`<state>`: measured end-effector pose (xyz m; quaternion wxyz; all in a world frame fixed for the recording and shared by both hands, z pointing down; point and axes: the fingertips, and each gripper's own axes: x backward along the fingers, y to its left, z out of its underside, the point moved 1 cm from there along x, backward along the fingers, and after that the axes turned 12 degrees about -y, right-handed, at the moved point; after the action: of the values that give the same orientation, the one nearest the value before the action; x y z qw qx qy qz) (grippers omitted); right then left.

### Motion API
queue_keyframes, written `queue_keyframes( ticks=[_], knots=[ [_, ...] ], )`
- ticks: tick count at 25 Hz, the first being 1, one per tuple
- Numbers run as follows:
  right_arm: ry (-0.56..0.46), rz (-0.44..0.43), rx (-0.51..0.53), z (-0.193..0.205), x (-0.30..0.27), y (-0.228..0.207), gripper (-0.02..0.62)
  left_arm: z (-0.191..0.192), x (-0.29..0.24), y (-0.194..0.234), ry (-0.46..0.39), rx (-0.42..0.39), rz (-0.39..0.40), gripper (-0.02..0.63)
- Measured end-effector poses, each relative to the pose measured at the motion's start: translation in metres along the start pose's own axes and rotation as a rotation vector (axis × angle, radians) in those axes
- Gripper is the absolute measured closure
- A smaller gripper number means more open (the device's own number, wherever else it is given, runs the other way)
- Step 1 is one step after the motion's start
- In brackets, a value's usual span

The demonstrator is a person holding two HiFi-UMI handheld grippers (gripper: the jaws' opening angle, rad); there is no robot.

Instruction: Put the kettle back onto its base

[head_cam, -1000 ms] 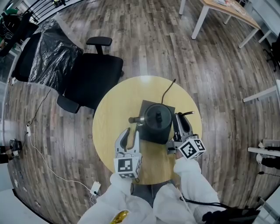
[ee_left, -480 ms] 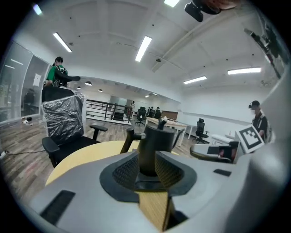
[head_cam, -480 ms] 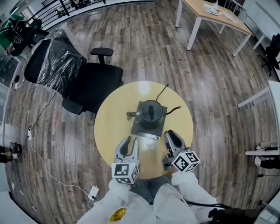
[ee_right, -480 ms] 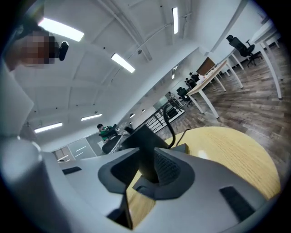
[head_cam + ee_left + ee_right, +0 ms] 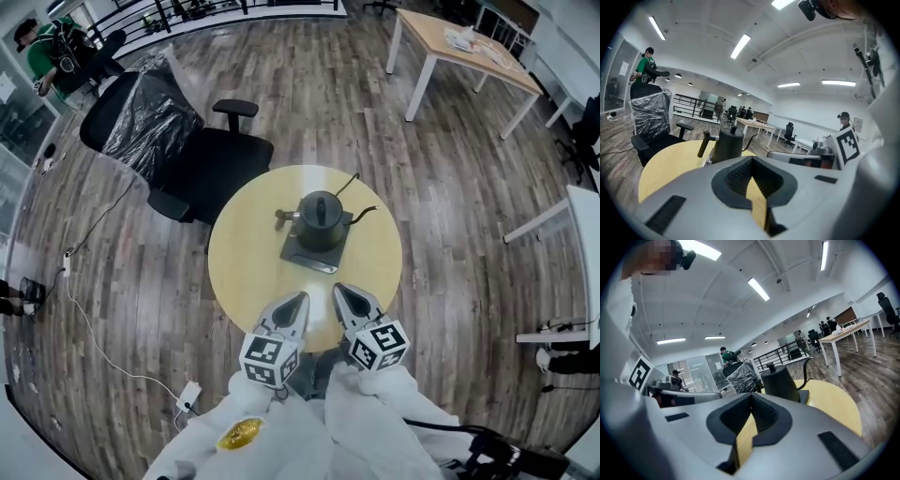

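Observation:
The black gooseneck kettle (image 5: 321,214) stands upright on its dark square base (image 5: 312,251) at the middle of the round wooden table (image 5: 234,272). Both grippers hang over the table's near edge, well short of the kettle. My left gripper (image 5: 298,302) is closing; its jaws meet at the tips with nothing between them. My right gripper (image 5: 339,292) is closing the same way and is empty too. The left gripper view shows the kettle (image 5: 727,144) beyond the left gripper (image 5: 752,159). In the right gripper view the kettle (image 5: 778,380) stands past the right gripper (image 5: 751,397).
A black office chair (image 5: 211,169) stands against the table's far left side, with a plastic-wrapped chair (image 5: 141,117) behind it. A wooden desk (image 5: 464,42) is at the top right. A white cable and power strip (image 5: 187,398) lie on the floor at left. A person (image 5: 52,47) is far off.
Both grippers have drawn back from beside the kettle to the table's near edge and their jaws have gone from wide apart to closed. The kettle stays on its base.

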<state>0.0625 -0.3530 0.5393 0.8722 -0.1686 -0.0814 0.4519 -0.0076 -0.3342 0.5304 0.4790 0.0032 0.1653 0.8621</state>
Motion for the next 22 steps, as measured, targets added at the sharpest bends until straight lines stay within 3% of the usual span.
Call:
queue_keyframes(
  ticks=[6,12,22],
  knots=[
    [0.025,0.003,0.002,0.007,0.022,0.004,0.584,0.011,0.018,-0.021,0.003,0.066,0.002,0.606],
    [-0.003,0.038,-0.005,0.007,0.035,0.014,0.584,0.005,0.04,-0.031,-0.023,0.063,0.011,0.606],
    [-0.06,0.061,0.003,0.017,0.079,0.087,0.584,0.012,0.139,-0.045,-0.059,0.058,0.041,0.606]
  ],
)
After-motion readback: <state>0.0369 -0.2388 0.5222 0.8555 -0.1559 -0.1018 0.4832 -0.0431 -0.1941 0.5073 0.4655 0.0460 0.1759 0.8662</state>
